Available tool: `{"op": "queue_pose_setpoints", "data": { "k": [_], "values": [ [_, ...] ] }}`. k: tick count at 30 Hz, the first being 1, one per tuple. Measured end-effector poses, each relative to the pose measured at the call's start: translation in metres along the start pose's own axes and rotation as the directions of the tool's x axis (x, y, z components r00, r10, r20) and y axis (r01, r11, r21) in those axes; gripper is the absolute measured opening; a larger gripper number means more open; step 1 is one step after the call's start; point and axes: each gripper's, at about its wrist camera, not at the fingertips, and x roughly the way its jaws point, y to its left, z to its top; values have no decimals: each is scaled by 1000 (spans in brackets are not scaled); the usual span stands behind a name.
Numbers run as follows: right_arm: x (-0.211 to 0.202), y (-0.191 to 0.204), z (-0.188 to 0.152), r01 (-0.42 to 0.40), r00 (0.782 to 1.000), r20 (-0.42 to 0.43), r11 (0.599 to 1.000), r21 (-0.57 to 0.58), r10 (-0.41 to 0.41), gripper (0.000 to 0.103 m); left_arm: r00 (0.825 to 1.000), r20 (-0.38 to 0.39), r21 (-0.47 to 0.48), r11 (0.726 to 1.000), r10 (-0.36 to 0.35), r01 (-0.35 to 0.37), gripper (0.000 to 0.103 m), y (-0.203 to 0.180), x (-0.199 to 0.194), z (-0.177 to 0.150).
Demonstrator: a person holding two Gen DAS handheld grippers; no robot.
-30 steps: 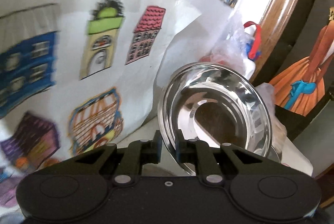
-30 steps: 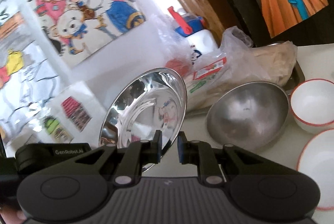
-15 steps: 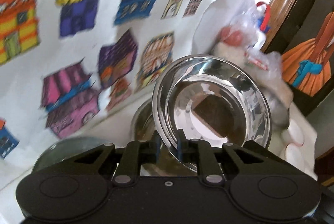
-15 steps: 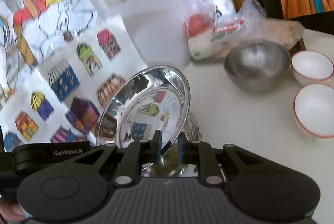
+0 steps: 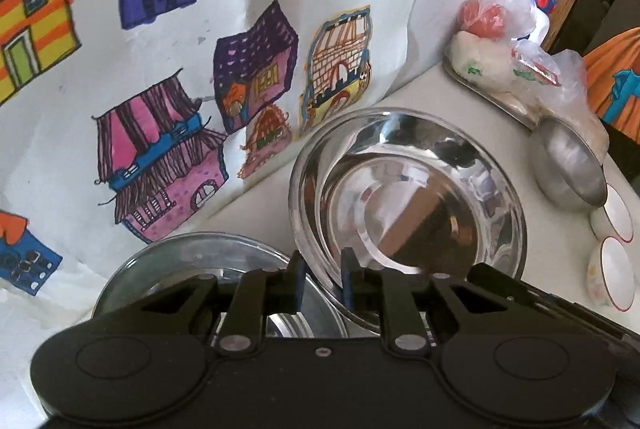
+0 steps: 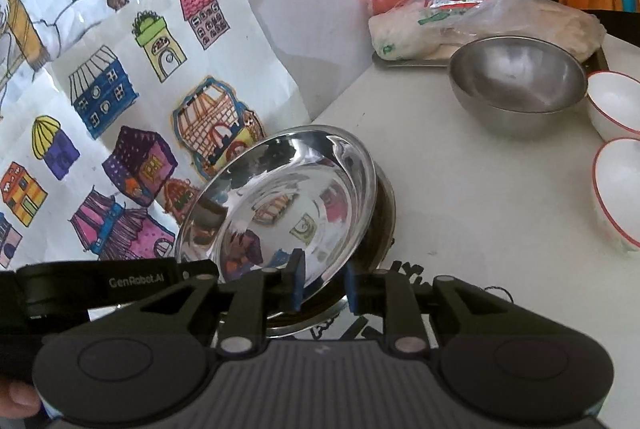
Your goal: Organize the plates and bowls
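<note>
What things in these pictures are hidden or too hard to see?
- Left wrist view: the near edge of the shiny steel bowl and most of the flat steel plate hide behind the left tongs, which are opening.
- Right wrist view: the dish under the tilted steel plate is mostly covered by it.
- Right wrist view: the picture's edge cuts off the two white bowls.

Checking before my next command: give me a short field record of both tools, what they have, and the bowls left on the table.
left tool: jaws opening, rim of tilted steel dish between them
right tool: jaws opening, rim of tilted steel plate between them
under plate: darker steel ware
loose on table: steel bowl, far white bowl, near white bowl, all upright
</note>
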Motion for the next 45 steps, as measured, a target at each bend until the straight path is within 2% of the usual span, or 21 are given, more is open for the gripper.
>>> {"op": "queue_pose_setpoints", "data": {
  "k": [9, 13, 18, 22, 24, 27, 29, 30, 33, 35, 38, 42, 45],
  "values": [
    [3, 5, 3, 15, 1000, -20, 997, -72, -17, 30, 999, -27, 58, 998, 22, -20, 24, -3, 1, 3],
    [1, 4, 6, 32, 999, -18, 996, -80, -33, 44, 1000, -23, 63, 998, 13, -12, 24, -2, 0, 4],
    [-2, -1, 6, 35, 999, -17, 996, -80, -37, 49, 1000, -7, 36, 999, 18, -18, 24, 2, -4, 4],
    [-14, 1, 4, 65, 997, 45, 991, -115, -60, 64, 1000, 12, 28, 999, 18, -18, 26, 5, -13, 2],
    [-22, 1, 3, 63, 996, 75, 991, -118, -55, 69, 1000, 28, 29, 1000, 9, -10, 32, 6, -19, 0],
    [-36, -5, 0, 26, 993, 121, 995, -100, -14, 80, 998, 62, 25, 1000, -11, 10, 46, 8, -30, -5],
    [-47, -8, -3, 3, 986, 167, 996, -93, 13, 87, 995, 97, 20, 1000, -20, 18, 62, 10, -39, -10],
    [-52, -8, -4, 1, 982, 186, 995, -96, 17, 88, 993, 116, 14, 1000, -21, 20, 65, 11, -44, -13],
    [-66, -8, -8, 7, 969, 247, 994, -105, 19, 97, 983, 182, -8, 999, -38, 40, 77, 18, -62, -22],
    [-76, -6, -12, 0, 958, 284, 994, -113, 32, 102, 973, 231, -18, 999, -32, 37, 89, 24, -75, -29],
    [-87, -1, -18, -8, 945, 323, 991, -132, 50, 103, 949, 316, -12, 1000, -18, 23, 100, 33, -96, -42],
    [-98, 6, -30, -16, 930, 360, 988, -151, 70, 103, 914, 404, -11, 1000, 19, -16, 102, 50, -119, -65],
    [-102, 12, -40, -31, 921, 378, 985, -168, 93, 103, 900, 434, -36, 999, 47, -35, 102, 68, -131, -85]
  ]
}}
